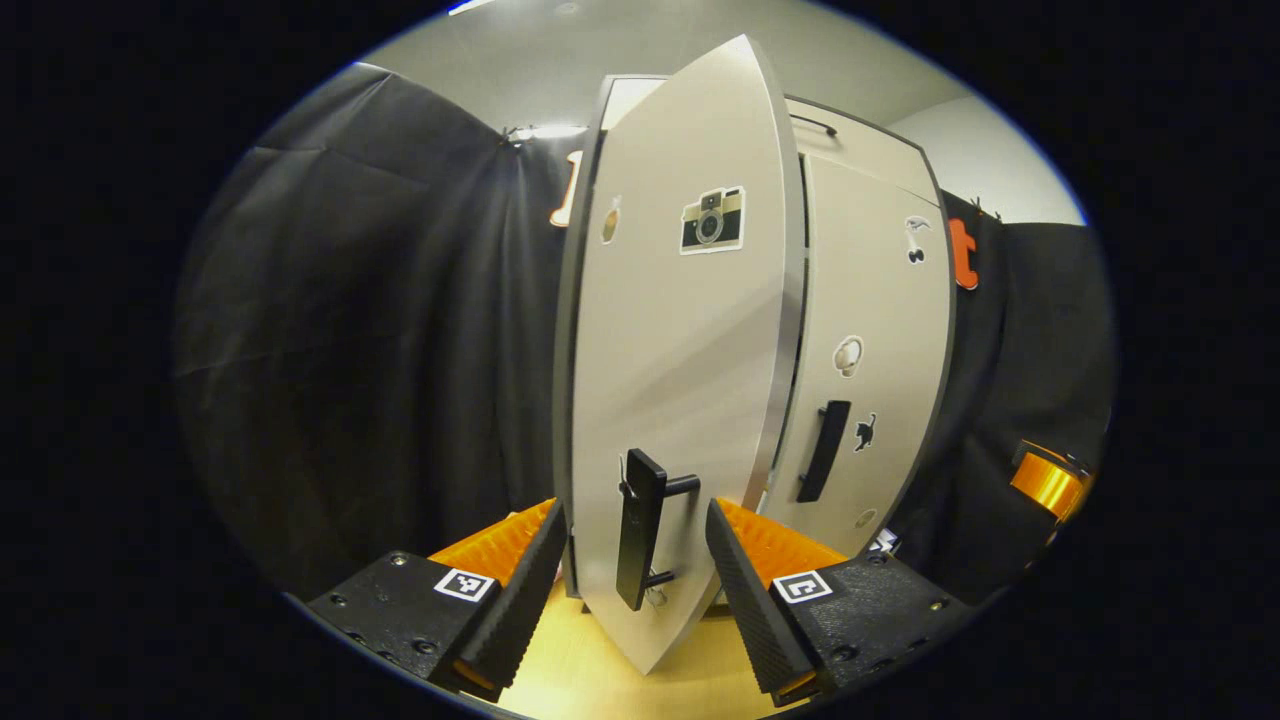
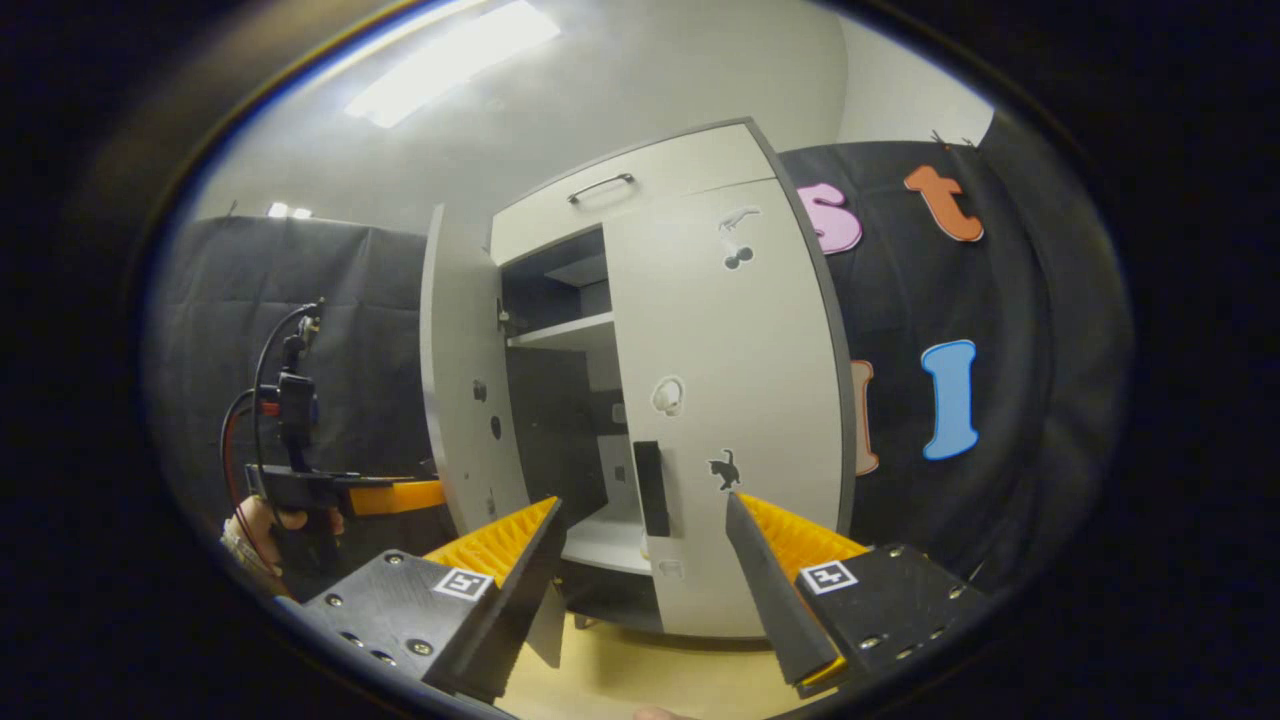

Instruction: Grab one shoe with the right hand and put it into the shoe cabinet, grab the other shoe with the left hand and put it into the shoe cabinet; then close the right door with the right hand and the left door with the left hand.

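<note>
The pale shoe cabinet [image 2: 640, 185] stands ahead on a wooden floor. Its left door [image 1: 680, 350] hangs ajar and swings out toward me, edge-on in the right gripper view [image 2: 455, 400]. My left gripper [image 1: 635, 515] is open, and the door's black handle [image 1: 638, 530] stands between its fingers without touching them. The right door [image 2: 730, 400] lies flush against the cabinet. My right gripper [image 2: 643, 505] is open and holds nothing, a short way in front of that door's black handle [image 2: 651, 488]. Through the gap I see dark shelves [image 2: 565, 330].
Black cloth walls close in on both sides of the cabinet. A hand [image 2: 260, 525] holds the left gripper [image 2: 400, 495] beside the ajar door, with cables rising above it. The right gripper [image 1: 1045, 483] shows at the far right of the left gripper view. Wooden floor [image 2: 640, 670] lies below.
</note>
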The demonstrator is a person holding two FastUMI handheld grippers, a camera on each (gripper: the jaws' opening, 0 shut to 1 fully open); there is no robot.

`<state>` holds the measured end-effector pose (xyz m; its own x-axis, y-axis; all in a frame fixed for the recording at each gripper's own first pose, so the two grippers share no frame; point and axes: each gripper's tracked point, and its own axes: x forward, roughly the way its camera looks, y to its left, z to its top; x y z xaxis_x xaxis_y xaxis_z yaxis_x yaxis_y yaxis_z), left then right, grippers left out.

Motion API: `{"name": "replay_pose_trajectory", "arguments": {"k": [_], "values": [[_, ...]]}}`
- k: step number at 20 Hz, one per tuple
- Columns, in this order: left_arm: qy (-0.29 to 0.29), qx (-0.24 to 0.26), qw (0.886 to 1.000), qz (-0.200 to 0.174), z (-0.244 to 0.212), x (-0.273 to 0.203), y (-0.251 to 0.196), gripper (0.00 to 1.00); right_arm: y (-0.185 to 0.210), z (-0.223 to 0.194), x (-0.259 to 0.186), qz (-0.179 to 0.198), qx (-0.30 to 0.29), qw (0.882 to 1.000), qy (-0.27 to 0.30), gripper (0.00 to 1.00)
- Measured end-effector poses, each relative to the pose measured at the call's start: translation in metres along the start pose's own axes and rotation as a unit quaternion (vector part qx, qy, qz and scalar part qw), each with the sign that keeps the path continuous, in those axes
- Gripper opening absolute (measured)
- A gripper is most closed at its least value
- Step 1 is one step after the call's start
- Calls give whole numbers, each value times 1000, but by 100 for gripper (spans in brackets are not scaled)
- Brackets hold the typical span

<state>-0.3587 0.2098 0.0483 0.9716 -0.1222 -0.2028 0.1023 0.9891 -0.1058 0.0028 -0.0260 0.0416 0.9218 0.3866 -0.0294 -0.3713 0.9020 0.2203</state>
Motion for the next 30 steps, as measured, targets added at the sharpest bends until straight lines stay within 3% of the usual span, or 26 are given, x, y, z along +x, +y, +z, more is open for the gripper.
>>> {"name": "replay_pose_trajectory", "arguments": {"k": [2, 3, 4, 6, 11, 18, 19, 22, 24, 25, 26, 30], "values": [[-3, -5, 1000, -18, 2, 7, -15, 82, -8, 0, -3, -8, -1, 1000, -1, 92], [-5, -6, 1000, -22, 3, 10, -19, 88, -12, 0, -3, -11, -1, 1000, -1, 92], [-7, -4, 1000, -25, 3, 13, -21, 84, -15, 1, -4, -16, -2, 1000, -1, 92], [-3, 3, 1000, -25, 1, 19, -25, 88, -21, 1, -6, -22, 0, 1000, -3, 96], [-1, 2, 999, -33, -1, 26, -32, 88, -32, 0, -4, -33, 1, 999, -2, 92], [-15, 9, 999, -31, 9, 27, -35, 88, -38, 3, 1, -33, 1, 999, -6, 96], [-18, 9, 999, -31, 11, 26, -37, 88, -38, 3, 1, -33, 1, 999, -6, 92], [-23, 12, 999, -32, 14, 25, -39, 88, -41, 4, 2, -34, 0, 999, -6, 96], [-25, 16, 999, -32, 15, 24, -41, 88, -41, 6, 1, -35, 0, 999, -7, 92], [-26, 17, 999, -32, 16, 23, -42, 88, -42, 7, 1, -35, 0, 999, -7, 96], [-27, 17, 999, -32, 17, 22, -43, 88, -41, 8, 0, -35, 0, 999, -8, 92], [-31, 16, 999, -33, 20, 17, -44, 88, -39, 8, -2, -34, -4, 999, -8, 92]]}}
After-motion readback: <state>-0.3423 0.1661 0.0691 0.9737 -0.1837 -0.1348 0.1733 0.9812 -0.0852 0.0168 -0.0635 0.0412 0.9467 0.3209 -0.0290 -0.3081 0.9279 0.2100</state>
